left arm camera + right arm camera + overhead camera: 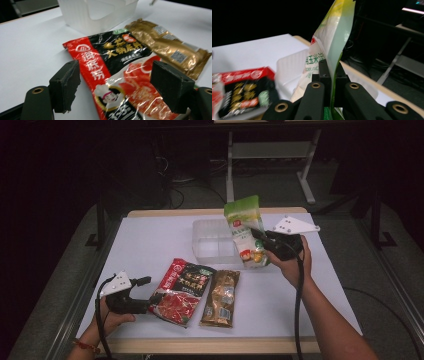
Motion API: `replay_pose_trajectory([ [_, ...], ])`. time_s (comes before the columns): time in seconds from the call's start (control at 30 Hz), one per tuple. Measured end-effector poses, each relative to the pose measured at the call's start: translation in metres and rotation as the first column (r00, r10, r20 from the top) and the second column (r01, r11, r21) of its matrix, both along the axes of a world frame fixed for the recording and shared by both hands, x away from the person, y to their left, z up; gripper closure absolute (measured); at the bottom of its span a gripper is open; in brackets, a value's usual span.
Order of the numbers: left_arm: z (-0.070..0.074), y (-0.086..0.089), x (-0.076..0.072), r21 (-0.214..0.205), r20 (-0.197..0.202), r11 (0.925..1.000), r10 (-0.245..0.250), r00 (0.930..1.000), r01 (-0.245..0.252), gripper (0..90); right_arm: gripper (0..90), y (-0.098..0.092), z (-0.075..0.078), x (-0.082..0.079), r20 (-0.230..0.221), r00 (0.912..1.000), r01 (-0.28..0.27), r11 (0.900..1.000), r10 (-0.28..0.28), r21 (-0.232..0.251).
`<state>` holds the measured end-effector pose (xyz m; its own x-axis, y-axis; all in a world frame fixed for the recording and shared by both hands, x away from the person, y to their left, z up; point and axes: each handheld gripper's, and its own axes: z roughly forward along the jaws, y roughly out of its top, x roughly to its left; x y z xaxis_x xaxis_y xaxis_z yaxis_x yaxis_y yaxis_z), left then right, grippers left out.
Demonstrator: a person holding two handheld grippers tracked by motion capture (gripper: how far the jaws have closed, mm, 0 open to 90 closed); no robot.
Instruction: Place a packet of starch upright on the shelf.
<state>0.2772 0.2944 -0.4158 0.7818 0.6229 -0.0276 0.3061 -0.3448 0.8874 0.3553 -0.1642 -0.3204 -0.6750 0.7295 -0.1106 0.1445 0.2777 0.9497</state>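
My right gripper (261, 238) has its jaws clamped tight on a green-and-white bag (245, 230), pinching the thin film edge between the pads; in the right gripper view the bag (332, 42) stands up out of the jaws, tall and a bit twisted, w/ green print on white. In the high view that bag hangs in the air just beside the right end of the clear plastic bin (214, 242), lower end near the table, top tilted up and away from me. My left gripper (141, 293) sits low near the front left of the white table (145, 245), jaws wide open, nothing held. The red-and-black sauce packet (181, 290) lies flat on the table right at the jaw tips; in the left gripper view the packet (117, 75) lies between and beyond the two pads, left pad (65, 85) just off its left edge, right pad over its shiny lower part. Can't tell if the pads touch it. The gold packet (221, 297) lies flat just beside the red one on its right, edges close or touching, both in front of the bin. In the left gripper view the bin (96, 13) stands beyond the red packet's top edge, w/ the gold packet (170, 47) running off to the right.
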Motion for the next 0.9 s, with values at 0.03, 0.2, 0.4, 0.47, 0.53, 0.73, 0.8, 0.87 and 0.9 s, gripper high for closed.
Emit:
replay_pose_trajectory([
  [0.03,-0.001,0.001,0.0,0.003,-0.001,1.0,0.004,1.0,-0.004,23.2,88.7,0.002,0.001,0.003,0.005,1.0,0.006,1.0,-0.006,0.005],
  [0.2,-0.007,0.002,-0.001,0.012,-0.004,0.9999,0.002,1.0,-0.002,23.2,88.7,0.014,0.005,0.027,0.035,0.9987,0.037,0.9993,-0.038,0.004],
  [0.4,-0.01,0.001,-0.001,0.007,-0.016,1.0,-0.006,0.9999,0.006,23.2,88.7,0.025,0.001,0.056,0.054,0.9926,0.109,0.9941,-0.108,-0.002],
  [0.47,-0.011,0.001,-0.001,0.005,-0.016,0.9999,-0.011,0.9998,0.011,23.2,88.7,0.029,-0.002,0.064,0.058,0.9902,0.127,0.9918,-0.127,-0.006],
  [0.53,-0.011,0.001,0.0,0.002,-0.02,0.9999,-0.016,0.9997,0.016,23.2,88.6,0.033,-0.004,0.072,0.063,0.9872,0.147,0.9891,-0.147,-0.002],
  [0.73,-0.012,0.001,-0.001,-0.006,-0.021,0.9995,-0.03,0.9993,0.03,23.2,88.6,0.041,-0.014,0.093,0.067,0.9763,0.207,0.978,-0.206,-0.02],
  [0.8,-0.012,0.001,-0.002,-0.011,-0.022,0.9993,-0.035,0.9991,0.035,23.2,88.6,0.042,-0.019,0.098,0.062,0.9726,0.225,0.9742,-0.224,-0.015],
  [0.87,-0.012,0.001,-0.002,-0.011,-0.023,0.9992,-0.038,0.999,0.038,23.2,88.6,0.042,-0.023,0.102,0.059,0.9707,0.234,0.9722,-0.233,-0.008],
  [0.9,-0.012,0.001,-0.002,-0.014,-0.024,0.9991,-0.04,0.9989,0.04,23.2,88.6,0.042,-0.025,0.104,0.054,0.97,0.238,0.9713,-0.237,-0.004],
])
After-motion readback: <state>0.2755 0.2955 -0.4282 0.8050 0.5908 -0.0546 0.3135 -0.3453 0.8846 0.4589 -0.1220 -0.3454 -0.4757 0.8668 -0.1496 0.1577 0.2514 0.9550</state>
